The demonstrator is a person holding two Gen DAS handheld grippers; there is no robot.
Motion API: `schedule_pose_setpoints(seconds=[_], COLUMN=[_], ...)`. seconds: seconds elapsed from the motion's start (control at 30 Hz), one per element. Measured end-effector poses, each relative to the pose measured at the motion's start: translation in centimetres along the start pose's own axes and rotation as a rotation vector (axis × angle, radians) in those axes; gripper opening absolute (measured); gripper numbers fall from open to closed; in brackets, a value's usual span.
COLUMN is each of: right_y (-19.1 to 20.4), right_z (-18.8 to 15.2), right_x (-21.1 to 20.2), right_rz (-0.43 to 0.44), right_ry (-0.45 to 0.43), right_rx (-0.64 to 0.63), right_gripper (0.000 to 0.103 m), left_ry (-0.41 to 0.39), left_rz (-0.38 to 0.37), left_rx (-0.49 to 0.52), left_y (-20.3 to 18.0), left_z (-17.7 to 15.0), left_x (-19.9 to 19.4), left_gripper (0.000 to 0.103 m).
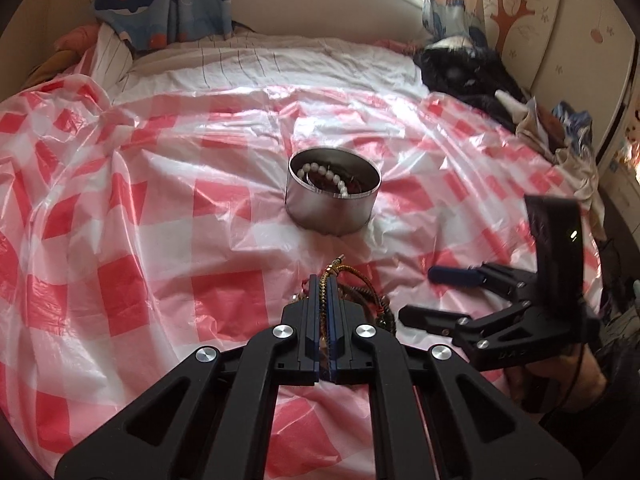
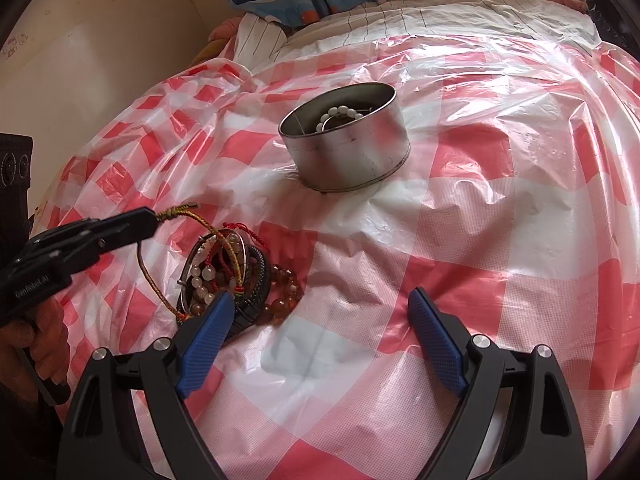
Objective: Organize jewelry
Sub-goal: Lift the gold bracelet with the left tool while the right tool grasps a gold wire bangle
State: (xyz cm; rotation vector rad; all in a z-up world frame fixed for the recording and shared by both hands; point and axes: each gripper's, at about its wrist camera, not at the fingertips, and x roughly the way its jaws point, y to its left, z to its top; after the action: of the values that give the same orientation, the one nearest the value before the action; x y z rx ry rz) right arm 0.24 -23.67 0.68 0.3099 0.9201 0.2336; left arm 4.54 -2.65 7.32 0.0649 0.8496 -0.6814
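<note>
Bedroom setting: a bed draped in a red-and-white checked plastic sheet (image 1: 160,184), whale-print fabric (image 1: 132,0) at its head, a dark heap of clothing (image 1: 472,68) along the far right edge.

Left wrist view. Round metal tin (image 1: 333,200), open-topped, stands upright on the sheet ahead of the tongs and well apart from them; a string of white beads (image 1: 324,172) lies inside against its wall. Left gripper (image 1: 323,292): jaws pressed together, clenched on a gold-and-olive braided cord bracelet (image 1: 348,276), whose knotted end pokes out just beyond the tips. More cords and beads of the jewelry pile show just right of and below the jaws, partly hidden by them. Right gripper (image 1: 440,300): at the right edge, jaws spread wide, nothing between them, near the pile but not touching it.

Right wrist view. Tin (image 2: 344,148) sits at upper centre, white beads (image 2: 336,114) visible over the rim. Jewelry pile (image 2: 236,276) lies on the sheet at lower left: pale and amber bead bracelets, dark bands, red cords. Left gripper (image 2: 154,216) enters from the left, closed on the braided cord bracelet (image 2: 192,232); the loop hangs from the tips down onto the pile. Right gripper (image 2: 320,312): released, blue pads far apart. Its left pad (image 2: 208,332) stands just beside the near edge of the pile and overlaps it in view; whether it touches cannot be told.
</note>
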Motion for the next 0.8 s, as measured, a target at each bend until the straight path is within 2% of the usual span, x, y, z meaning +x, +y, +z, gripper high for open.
schedule_pose_setpoints(seconds=[0.07, 0.2, 0.4, 0.53, 0.67, 0.77, 0.8], right_y=[0.0, 0.6, 4.0, 6.5, 7.2, 6.8, 6.9], right_z=[0.0, -0.1, 0.6, 1.9, 2.3, 2.4, 2.4], right_x=[0.0, -0.4, -1.2, 0.1, 2.1, 3.2, 3.3], right_rz=[0.000, -0.006, -0.007, -0.010, -0.021, -0.007, -0.005], right_ry=[0.000, -0.028, -0.128, -0.115, -0.047, -0.009, -0.008], right_rx=[0.000, -0.029, -0.199, -0.315, -0.359, -0.348, -0.348], right_gripper=[0.085, 0.085, 0.084, 0.067, 0.054, 0.032, 0.019], left_ry=[-0.046, -0.107, -0.133, -0.133, -0.137, -0.136, -0.136], left_rz=[-0.032, -0.049, 0.031, 0.053, 0.059, 0.059, 0.061], left_rx=[-0.032, -0.094, -0.114, -0.128, -0.142, -0.143, -0.142], left_y=[0.5, 1.8, 2.5, 3.1, 3.6, 3.8, 3.8], left_z=[0.4, 0.9, 1.3, 1.4, 1.4, 1.4, 1.4], left_x=[-1.0, -2.3, -2.7, -2.8, -3.1, -3.1, -3.1], left_gripper=[0.003, 0.003, 0.003, 0.003, 0.003, 0.003, 0.003])
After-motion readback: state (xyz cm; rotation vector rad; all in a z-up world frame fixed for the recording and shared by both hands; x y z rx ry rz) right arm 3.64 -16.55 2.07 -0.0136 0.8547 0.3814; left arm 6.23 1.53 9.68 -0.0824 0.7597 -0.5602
